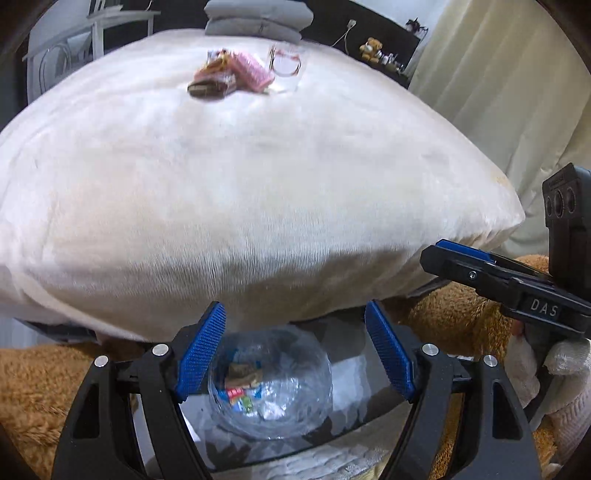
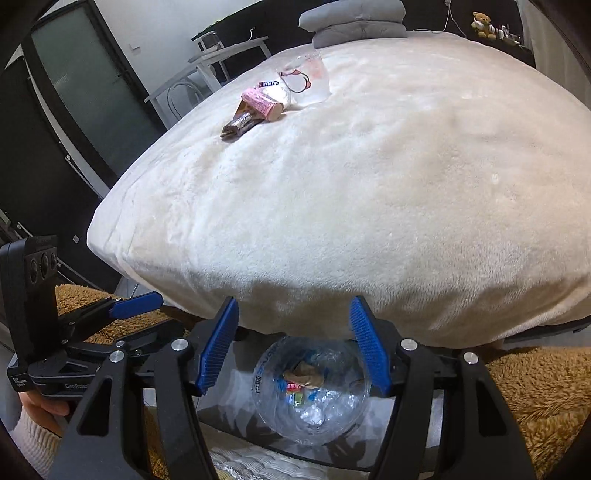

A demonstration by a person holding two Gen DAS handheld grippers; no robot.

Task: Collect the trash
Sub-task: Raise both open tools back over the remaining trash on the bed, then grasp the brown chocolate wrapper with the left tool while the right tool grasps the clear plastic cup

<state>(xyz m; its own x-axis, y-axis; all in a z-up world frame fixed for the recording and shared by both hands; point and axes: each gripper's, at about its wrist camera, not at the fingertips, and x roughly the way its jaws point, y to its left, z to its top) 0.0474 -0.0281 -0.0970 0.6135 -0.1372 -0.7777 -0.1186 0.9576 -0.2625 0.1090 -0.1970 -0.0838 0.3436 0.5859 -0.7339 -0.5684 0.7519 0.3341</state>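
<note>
Trash lies at the far end of a white plush bed [image 1: 258,184]: a brown wrapper [image 1: 210,83], a pink packet [image 1: 251,70] and a clear plastic cup [image 1: 286,64]. The right wrist view shows the same wrapper [image 2: 240,123], packet [image 2: 262,101] and cup [image 2: 310,79]. A clear round plastic container [image 1: 271,391] [image 2: 310,391] with crumpled wrappers inside sits low, by the bed's near edge. My left gripper [image 1: 294,314] hangs above it, open, with nothing between its pads. My right gripper [image 2: 294,306] is also open and empty beside it. Each sees the other: right gripper [image 1: 458,254], left gripper [image 2: 147,314].
Grey pillows [image 1: 258,18] are stacked at the head of the bed. A brown fluffy rug [image 1: 33,387] covers the floor on both sides. A cream curtain [image 1: 498,92] hangs at the right, a white desk [image 2: 221,51] and a dark door [image 2: 74,92] stand at the left.
</note>
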